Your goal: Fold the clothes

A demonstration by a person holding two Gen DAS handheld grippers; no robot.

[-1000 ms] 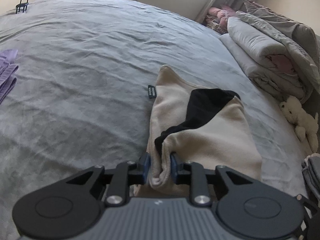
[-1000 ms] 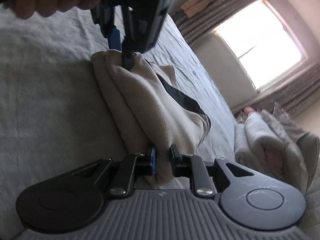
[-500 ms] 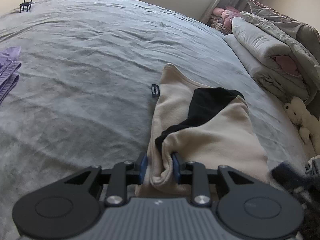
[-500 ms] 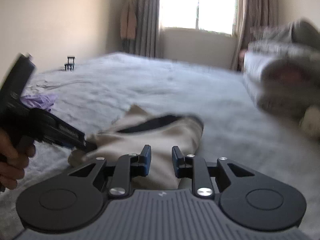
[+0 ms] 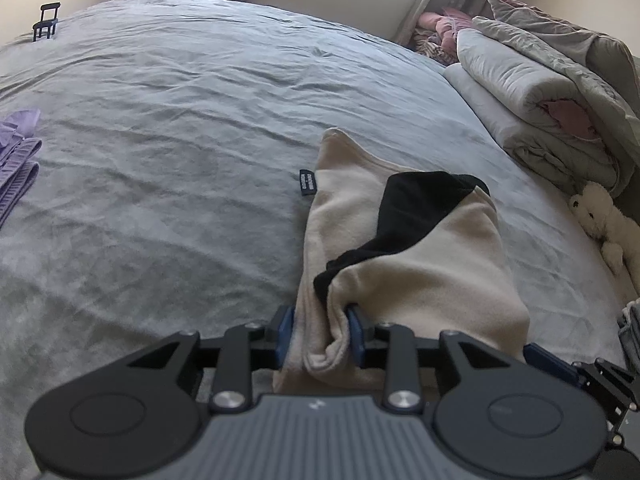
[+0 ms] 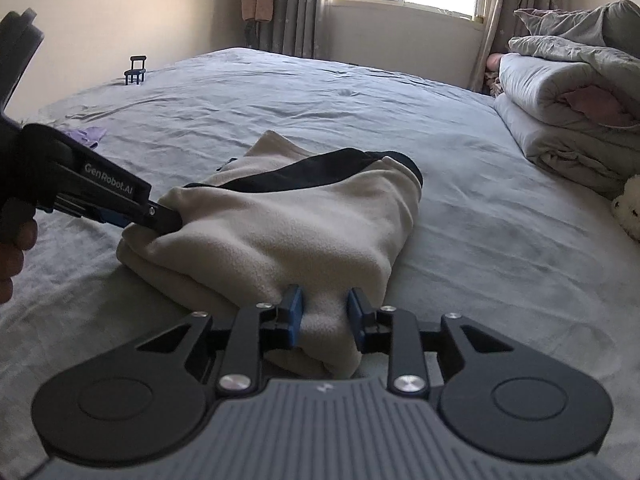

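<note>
On the wide bed covered in a wrinkled grey sheet [image 5: 168, 128], serving as the folding surface: one beige fleece garment with a black lining panel [image 5: 400, 248], folded into a long bundle, lying right of centre. Left hand-held gripper [image 5: 320, 334]: jaws narrow, just easing wider, the bundle's near-left corner between the pads, likely pinning the fold. Right hand-held gripper [image 6: 323, 312]: jaws narrow and just opening, the near-right corner between them, pads apparently loosening. Stacked grey quilts [image 5: 532, 92] and small lilac garments [image 5: 18, 160] lie well apart, keeping the work area free.
</note>
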